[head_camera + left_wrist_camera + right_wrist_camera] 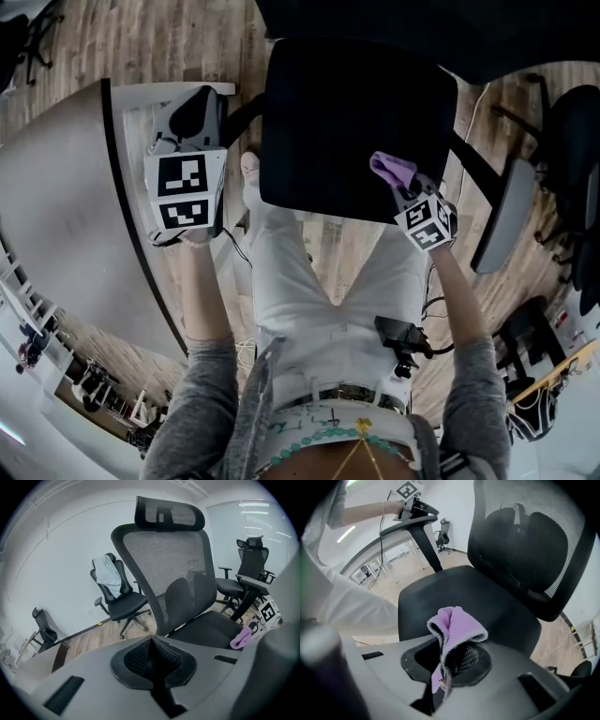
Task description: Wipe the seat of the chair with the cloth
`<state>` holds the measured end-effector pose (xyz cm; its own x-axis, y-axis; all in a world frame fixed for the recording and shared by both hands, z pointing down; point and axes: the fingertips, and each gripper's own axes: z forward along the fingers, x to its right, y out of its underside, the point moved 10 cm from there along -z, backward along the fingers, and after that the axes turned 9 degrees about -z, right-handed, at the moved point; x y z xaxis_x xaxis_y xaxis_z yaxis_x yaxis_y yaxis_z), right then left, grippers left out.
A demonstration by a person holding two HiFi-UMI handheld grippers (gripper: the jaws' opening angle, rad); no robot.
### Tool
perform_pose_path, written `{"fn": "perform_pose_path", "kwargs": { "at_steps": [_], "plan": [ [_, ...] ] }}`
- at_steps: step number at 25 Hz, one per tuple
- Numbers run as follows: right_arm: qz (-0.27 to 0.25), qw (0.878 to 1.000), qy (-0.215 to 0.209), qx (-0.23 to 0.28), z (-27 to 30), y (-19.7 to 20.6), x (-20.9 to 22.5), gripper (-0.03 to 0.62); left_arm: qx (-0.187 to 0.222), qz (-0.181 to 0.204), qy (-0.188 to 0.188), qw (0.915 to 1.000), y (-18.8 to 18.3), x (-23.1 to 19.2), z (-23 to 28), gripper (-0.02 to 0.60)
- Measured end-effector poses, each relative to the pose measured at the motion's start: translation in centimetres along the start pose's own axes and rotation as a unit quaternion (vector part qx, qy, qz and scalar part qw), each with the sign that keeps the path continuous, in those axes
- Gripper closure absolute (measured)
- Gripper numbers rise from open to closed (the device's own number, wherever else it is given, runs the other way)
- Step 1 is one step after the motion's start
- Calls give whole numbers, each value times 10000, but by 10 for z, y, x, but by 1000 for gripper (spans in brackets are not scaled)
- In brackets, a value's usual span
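The black office chair's seat lies straight ahead of me; its mesh back stands upright. My right gripper hovers over the seat's front right corner, shut on a bunched purple cloth. In the right gripper view the cloth sticks up from the jaws of the right gripper, above the seat. My left gripper sits at the chair's left armrest. In the left gripper view the left gripper is shut with nothing between its pads; the cloth shows far right.
A curved grey table runs along my left. The chair's right armrest sticks out at the right. Other office chairs stand around: one with a pale garment draped on it, one beyond the seat. My legs stand against the seat's front.
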<state>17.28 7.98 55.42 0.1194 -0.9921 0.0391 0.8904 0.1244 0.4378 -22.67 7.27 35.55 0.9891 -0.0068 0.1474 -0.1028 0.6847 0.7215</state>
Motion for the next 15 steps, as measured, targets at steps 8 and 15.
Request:
{"fn": "perform_pose_path", "kwargs": {
  "at_steps": [8, 15],
  "plan": [
    [-331, 9928, -737, 886, 34, -88, -45, 546, -3, 8, -1, 10000, 0, 1, 1, 572],
    [-951, 9818, -1320, 984, 76, -137, -94, 546, 1, 3, 11, 10000, 0, 1, 3, 572]
  ]
}}
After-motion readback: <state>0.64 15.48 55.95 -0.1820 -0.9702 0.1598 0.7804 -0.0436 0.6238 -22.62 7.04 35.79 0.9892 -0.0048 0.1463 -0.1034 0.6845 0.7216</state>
